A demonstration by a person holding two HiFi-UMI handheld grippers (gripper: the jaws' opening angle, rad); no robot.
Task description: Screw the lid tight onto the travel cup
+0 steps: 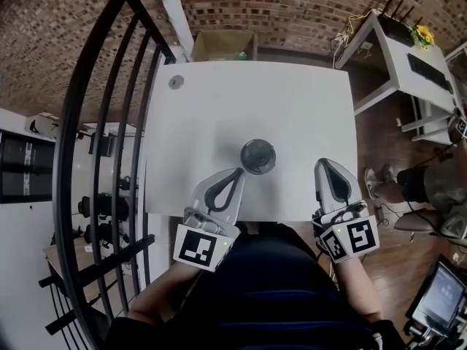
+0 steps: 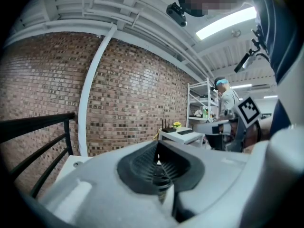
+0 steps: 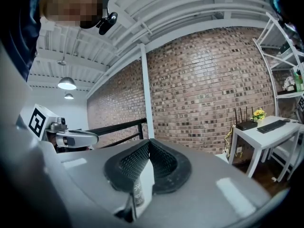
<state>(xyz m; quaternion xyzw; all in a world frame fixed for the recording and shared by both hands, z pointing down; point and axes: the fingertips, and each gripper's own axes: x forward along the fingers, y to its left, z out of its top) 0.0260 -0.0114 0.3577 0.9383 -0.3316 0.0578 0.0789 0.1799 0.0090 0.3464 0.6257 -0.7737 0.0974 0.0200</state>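
I see a plain white table (image 1: pixel 255 100) and a dark grey travel cup (image 1: pixel 258 156); my left gripper (image 1: pixel 237 172) and right gripper (image 1: pixel 326 165) are pale grey with black textured pads and black-and-white square markers. The brick wall (image 1: pixel 292 6) is reddish-brown with pale mortar lines; the railing (image 2: pixel 33 123) is black; the side table (image 1: pixel 387 53) is white; its flower (image 1: pixel 423 35) is yellow; the floor (image 1: pixel 387 137) is brown wood.

Brick wall (image 3: pixel 213 89) ahead of right gripper (image 3: pixel 149 146) jaws; white table (image 3: pixel 266 131) to their right; black railing (image 3: pixel 118 126) left; lamp (image 3: pixel 66 83) lit, high left.
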